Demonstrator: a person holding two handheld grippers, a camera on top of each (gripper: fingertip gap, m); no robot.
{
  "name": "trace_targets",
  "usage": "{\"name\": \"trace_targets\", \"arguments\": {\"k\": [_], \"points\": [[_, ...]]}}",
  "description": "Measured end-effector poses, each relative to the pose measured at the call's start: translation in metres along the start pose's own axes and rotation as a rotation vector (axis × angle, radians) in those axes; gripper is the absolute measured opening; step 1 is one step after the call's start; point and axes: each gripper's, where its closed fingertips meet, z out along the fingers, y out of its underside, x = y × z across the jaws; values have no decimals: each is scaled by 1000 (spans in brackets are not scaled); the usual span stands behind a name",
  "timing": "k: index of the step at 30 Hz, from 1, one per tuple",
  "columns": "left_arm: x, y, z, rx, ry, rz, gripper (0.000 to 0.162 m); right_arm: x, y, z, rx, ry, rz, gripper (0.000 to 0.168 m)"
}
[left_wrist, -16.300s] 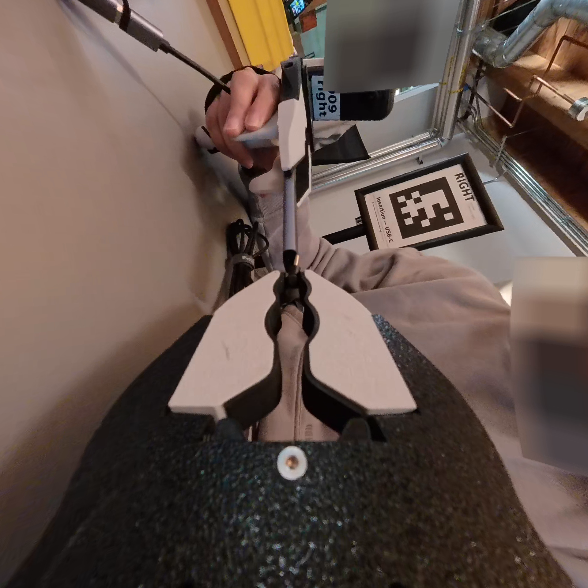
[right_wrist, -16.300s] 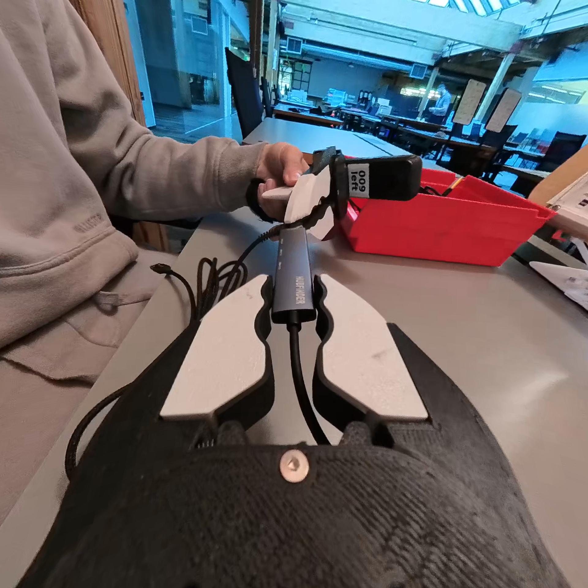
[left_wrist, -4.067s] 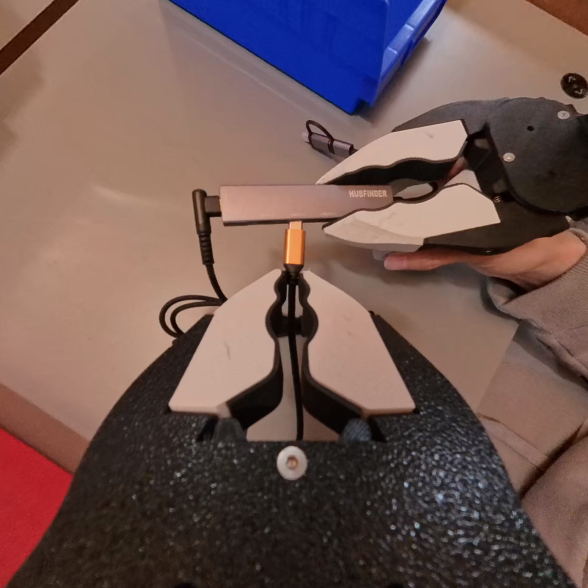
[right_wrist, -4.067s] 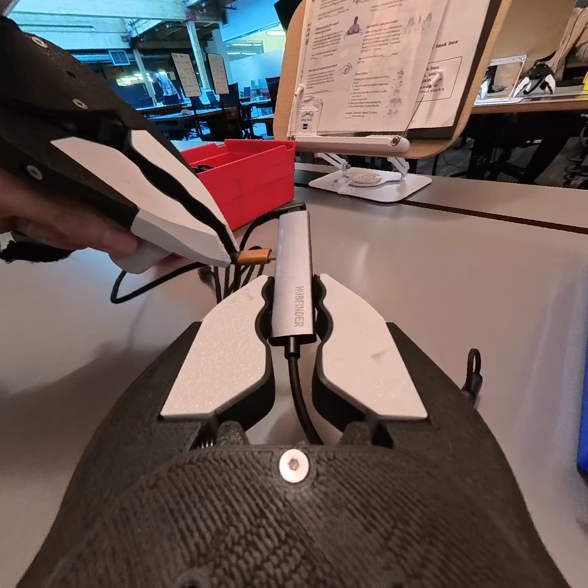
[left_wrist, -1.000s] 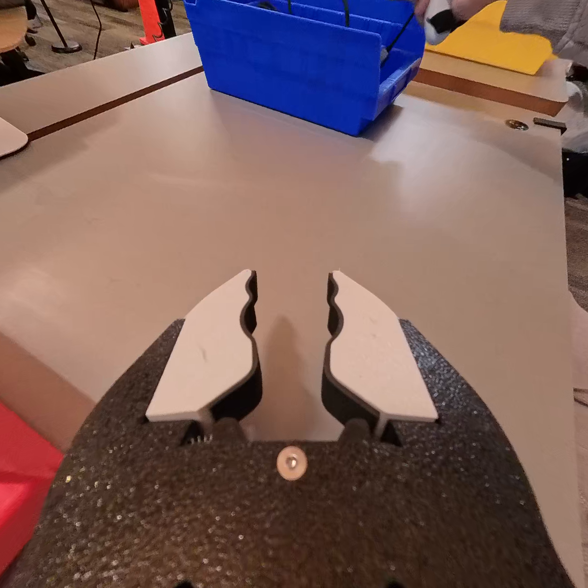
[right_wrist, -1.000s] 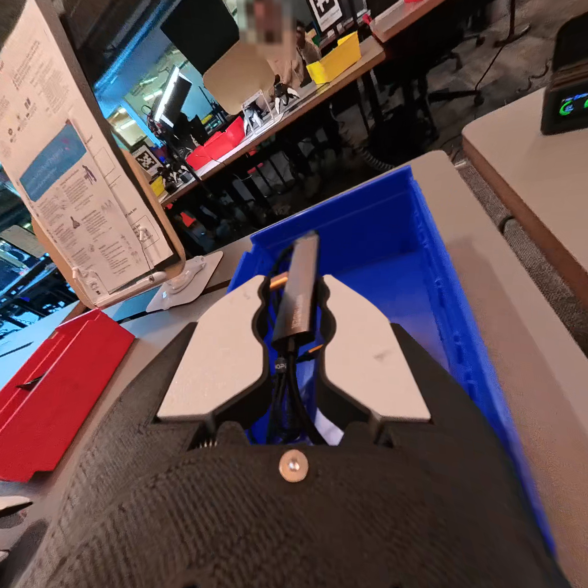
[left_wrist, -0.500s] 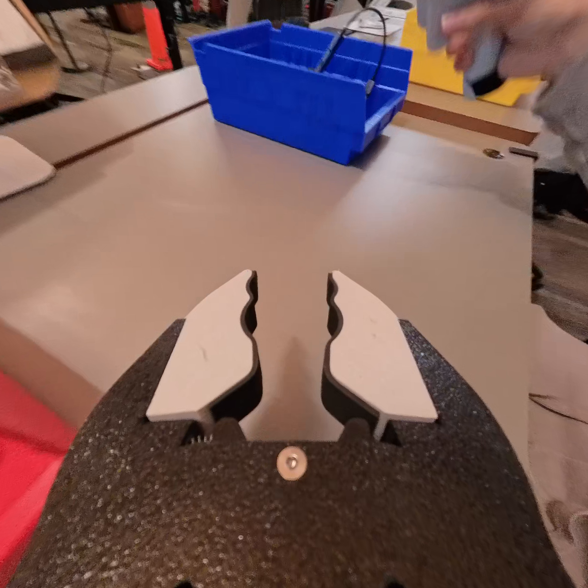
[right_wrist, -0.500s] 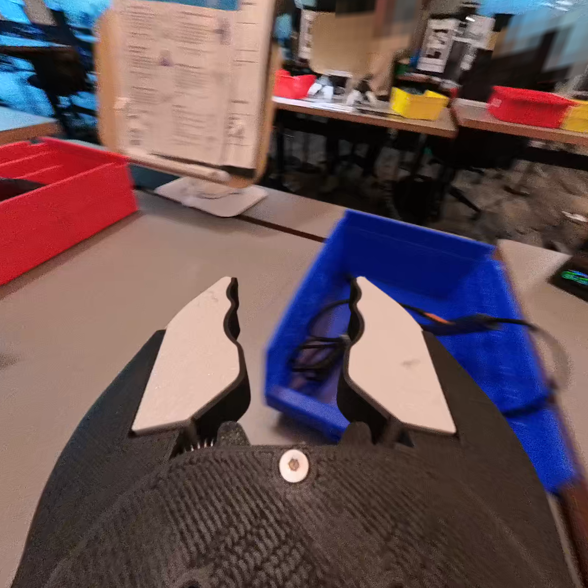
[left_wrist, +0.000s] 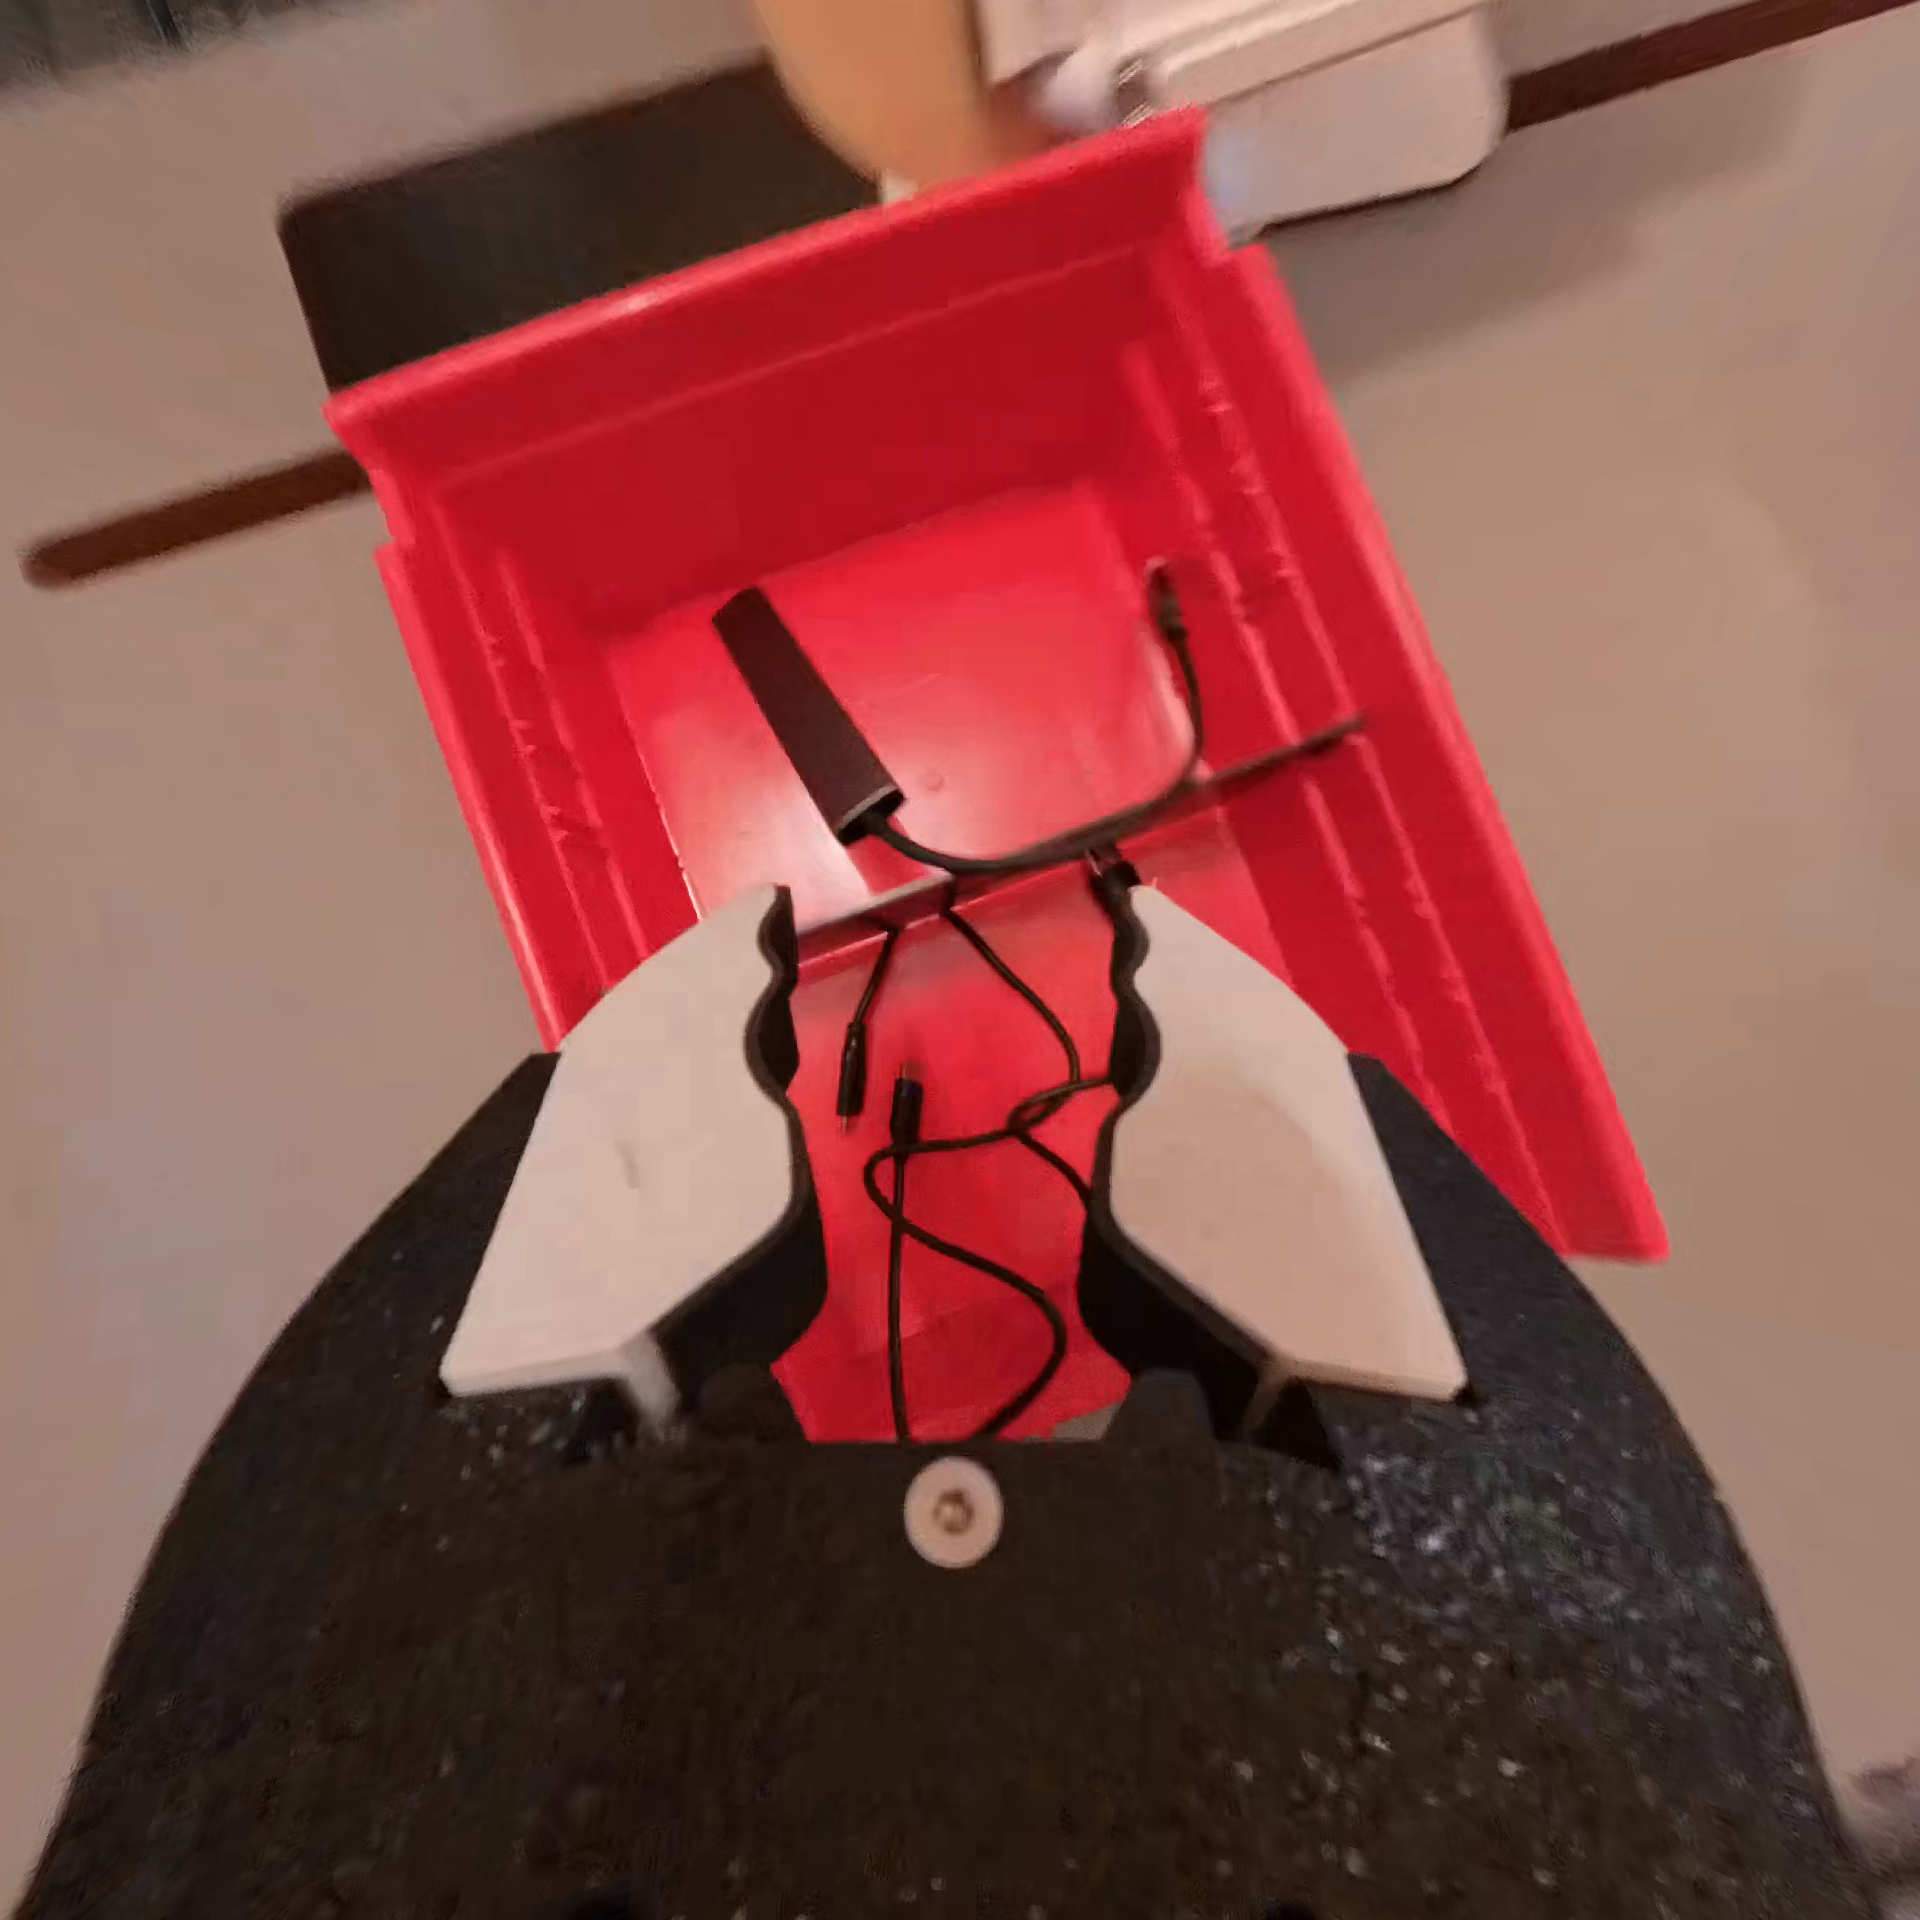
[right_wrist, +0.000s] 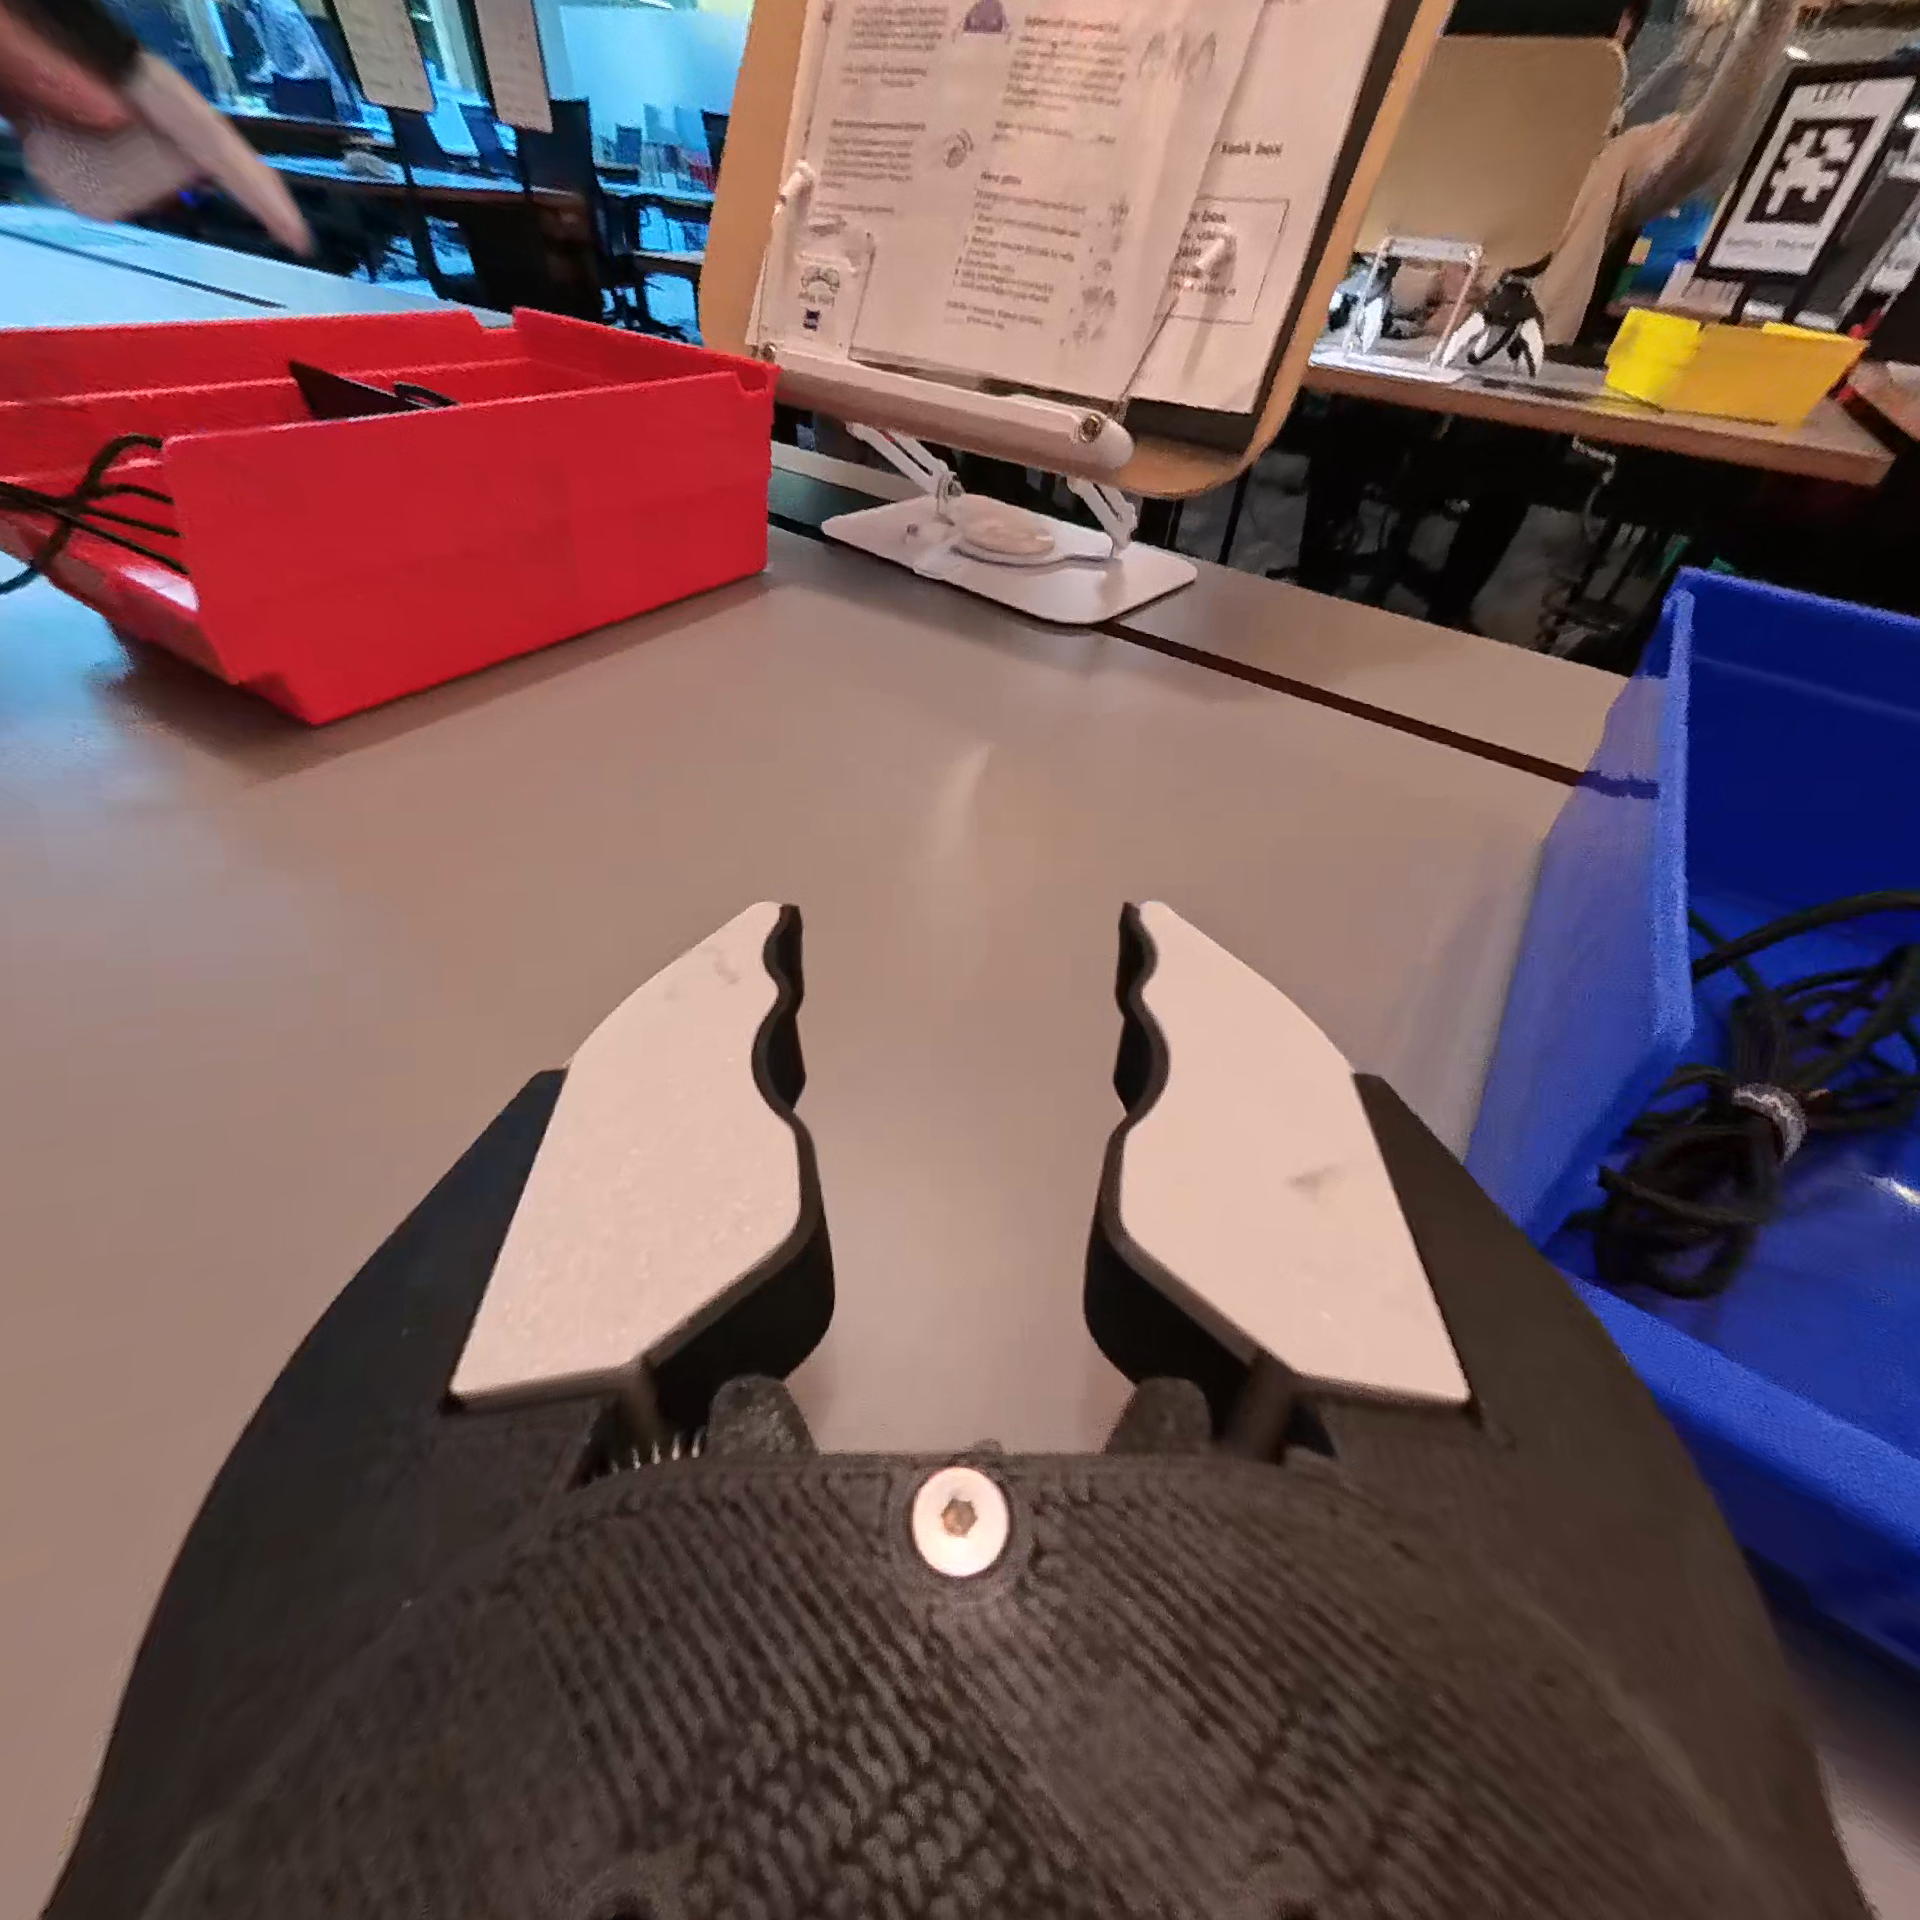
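My left gripper (left_wrist: 951, 914) is open and empty, held above a red bin (left_wrist: 727, 416) and looking down into it. In the bin lie a dark slim hub (left_wrist: 805, 722) and loose black cables (left_wrist: 966, 1174). My right gripper (right_wrist: 958, 920) is open and empty, low over the grey table (right_wrist: 520, 883). The red bin (right_wrist: 468, 520) stands at its far left. A blue bin (right_wrist: 1590, 987) at its right holds a bundle of black cable (right_wrist: 1714, 1143). The left gripper shows blurred at the top left of the right wrist view (right_wrist: 156, 145).
A document stand (right_wrist: 1039, 208) with printed sheets stands on a white base (right_wrist: 1008, 551) behind the table. Farther tables carry yellow bins (right_wrist: 1725, 369) and a black-and-white marker board (right_wrist: 1808, 177). A person stands at the back right. Some 45 centimeters of space lies between my two pairs of fingers.
My left gripper has swung from the bare table to above the red bin and opened wider. My right gripper let go of the dark hub, left the blue bin and now faces the table.
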Motion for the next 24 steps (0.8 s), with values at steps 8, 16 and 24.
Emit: {"name": "trace_targets", "arguments": {"k": [8,16,24], "points": [[-38,10,88,-507,5,-279,62,0,-4,-5,38,-56,60,59],[-27,10,92,-590,18,-284,24,1,-3,-4,28,-68,84,54],[-7,-41,31,-293,-38,226,23,1,-5,-6,48,-84,107,54]]}}
